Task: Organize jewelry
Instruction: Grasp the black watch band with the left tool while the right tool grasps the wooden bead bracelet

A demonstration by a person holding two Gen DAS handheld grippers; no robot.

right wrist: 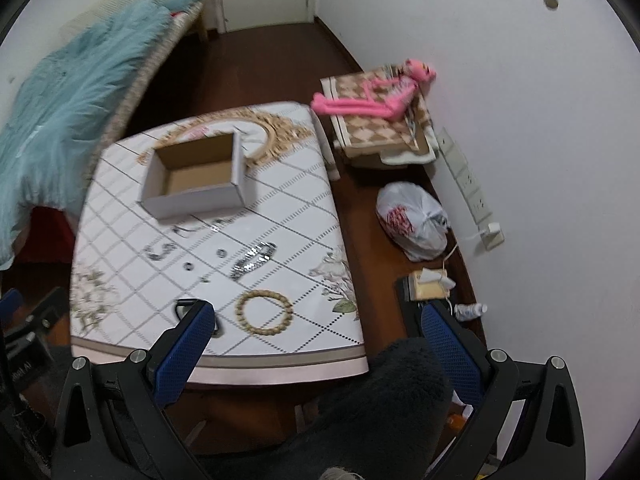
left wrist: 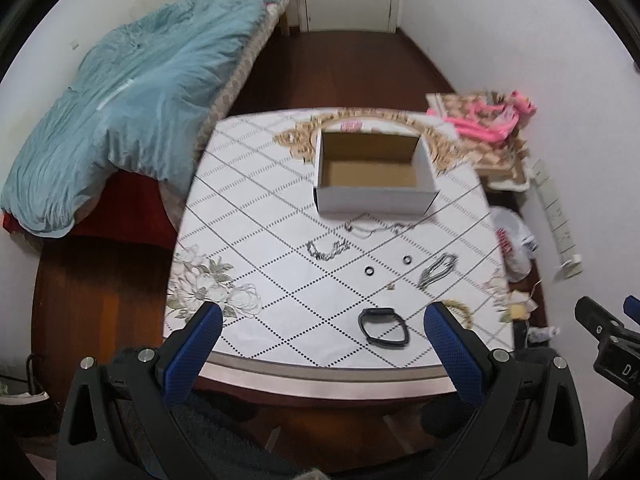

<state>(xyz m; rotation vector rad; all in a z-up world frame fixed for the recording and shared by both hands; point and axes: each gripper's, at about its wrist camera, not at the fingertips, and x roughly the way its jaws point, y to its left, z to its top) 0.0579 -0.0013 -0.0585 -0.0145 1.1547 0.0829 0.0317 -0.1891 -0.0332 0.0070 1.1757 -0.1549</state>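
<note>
An open, empty cardboard box (left wrist: pixel 374 168) (right wrist: pixel 196 176) stands on the far part of the table (left wrist: pixel 280 200). In front of it lie a thin chain (left wrist: pixel 374 229), a silver chain (left wrist: pixel 326 250), two small dark rings (left wrist: pixel 368 270) (left wrist: pixel 407 259), a silver bracelet (left wrist: pixel 438 270) (right wrist: pixel 254 260), a black band (left wrist: pixel 384 326) and a wooden bead bracelet (right wrist: pixel 264 312). My left gripper (left wrist: pixel 324 316) is open and empty above the table's near edge. My right gripper (right wrist: pixel 316 316) is open and empty above the near right corner.
A bed with a blue quilt (left wrist: pixel 120 120) stands to the left. A low stand with a pink toy (right wrist: pixel 372 96), a white plastic bag (right wrist: pixel 414 220) and a power strip (right wrist: pixel 468 188) are on the right by the wall.
</note>
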